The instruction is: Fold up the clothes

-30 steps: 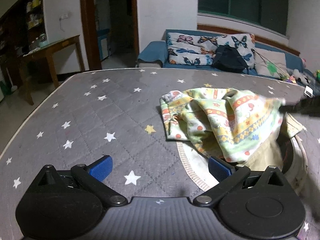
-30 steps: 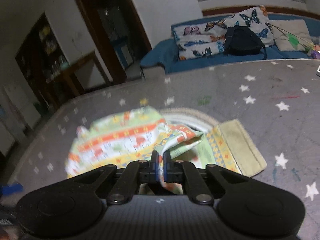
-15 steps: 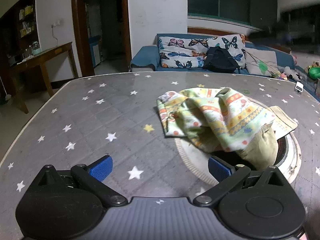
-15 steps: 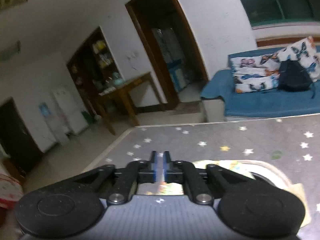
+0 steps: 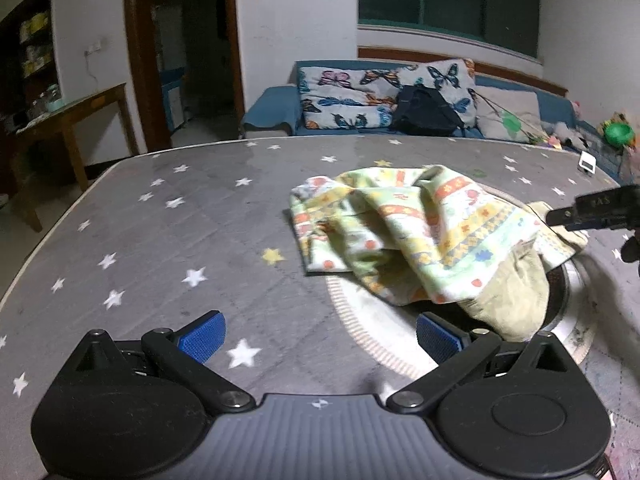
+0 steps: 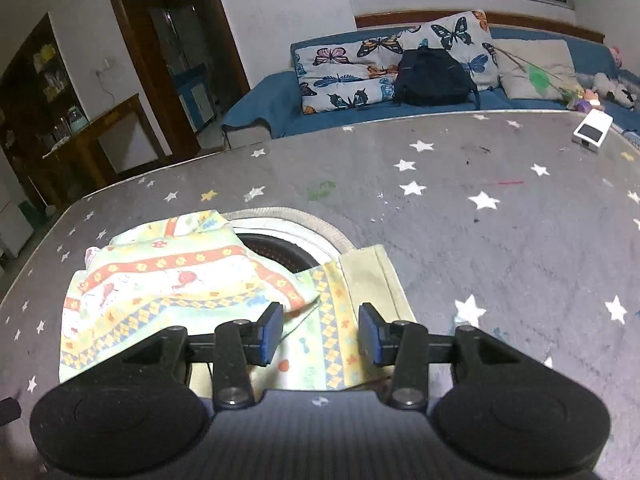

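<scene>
1. My left gripper hangs spread wide over the starry tabletop, holding nothing.
2. My right gripper has just been opening, with nothing pinched; cloth lies beneath the gap.
3. The patterned garment sits crumpled mid-table, draped over a round recess.
4. Looks light and floppy, so I'd pinch a hem corner.

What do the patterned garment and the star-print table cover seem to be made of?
Patterned garment: soft thin woven or knit cloth, probably cotton, matte; it drapes in loose folds. Star-print table cover: quilted fabric by its stitched diamond lines, matte and marked with small stains; the fibre cannot be told.
</scene>
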